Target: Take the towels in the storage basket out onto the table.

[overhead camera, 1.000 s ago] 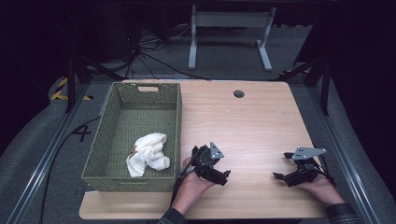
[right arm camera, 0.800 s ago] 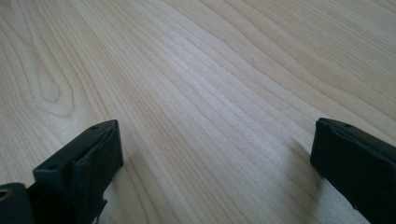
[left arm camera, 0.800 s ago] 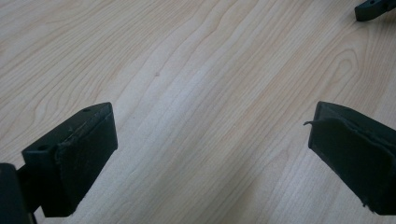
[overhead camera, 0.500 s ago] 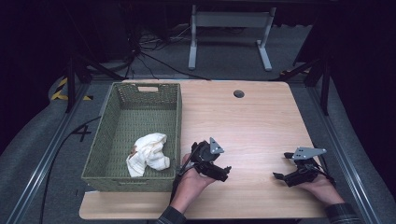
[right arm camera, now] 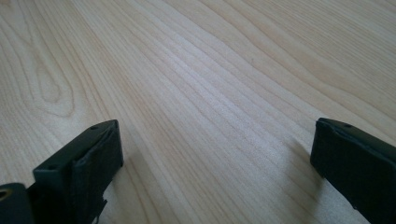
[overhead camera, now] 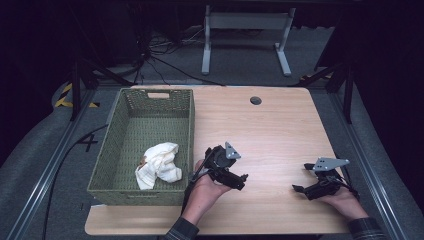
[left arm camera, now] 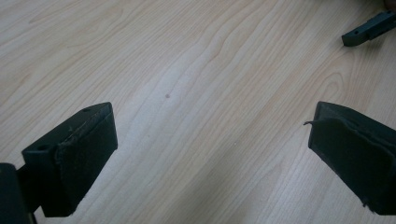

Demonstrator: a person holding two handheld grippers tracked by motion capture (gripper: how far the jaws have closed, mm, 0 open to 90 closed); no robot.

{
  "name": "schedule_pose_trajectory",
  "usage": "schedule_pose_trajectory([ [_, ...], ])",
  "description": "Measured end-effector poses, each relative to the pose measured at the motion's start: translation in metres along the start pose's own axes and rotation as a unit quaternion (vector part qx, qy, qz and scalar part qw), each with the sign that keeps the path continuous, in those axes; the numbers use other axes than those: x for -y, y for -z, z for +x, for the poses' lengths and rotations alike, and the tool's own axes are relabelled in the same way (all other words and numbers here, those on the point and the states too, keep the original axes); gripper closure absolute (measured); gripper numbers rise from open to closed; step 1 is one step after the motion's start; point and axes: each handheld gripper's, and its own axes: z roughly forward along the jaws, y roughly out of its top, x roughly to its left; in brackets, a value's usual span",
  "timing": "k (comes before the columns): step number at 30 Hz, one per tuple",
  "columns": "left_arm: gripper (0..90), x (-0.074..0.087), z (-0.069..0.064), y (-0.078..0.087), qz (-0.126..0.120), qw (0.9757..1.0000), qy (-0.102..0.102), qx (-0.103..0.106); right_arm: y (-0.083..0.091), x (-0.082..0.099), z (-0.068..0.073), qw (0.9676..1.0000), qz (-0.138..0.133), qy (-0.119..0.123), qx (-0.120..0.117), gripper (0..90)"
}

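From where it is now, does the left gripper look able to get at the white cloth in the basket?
Probably yes: the left gripper is open beside the basket, and the white cloth lies uncovered.

text: "4" | on: floor | place: left of table
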Motion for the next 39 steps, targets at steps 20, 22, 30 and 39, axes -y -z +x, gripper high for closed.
schedule_pose_trajectory([
  [20, 2.0, -0.023, 0.015, 0.02, -0.009, 0.9994, 0.003, 0.034, 0.0, 0.0, 0.001, 1.0, -0.001, -0.005, 0.006, 2.5],
  [22, 2.0, -0.024, 0.016, 0.022, -0.009, 0.9993, -0.001, 0.037, 0.0, 0.0, 0.001, 1.0, -0.001, -0.006, 0.006, 2.5],
  [30, 2.1, -0.024, 0.028, 0.036, -0.013, 0.9989, 0.002, 0.044, 0.0, 0.0, 0.0, 1.0, -0.001, -0.004, 0.003, 2.2],
  [39, 2.6, -0.022, 0.036, 0.049, -0.016, 0.9988, 0.003, 0.047, 0.0, 0.0, 0.0, 1.0, -0.002, -0.004, 0.003, 2.3],
])
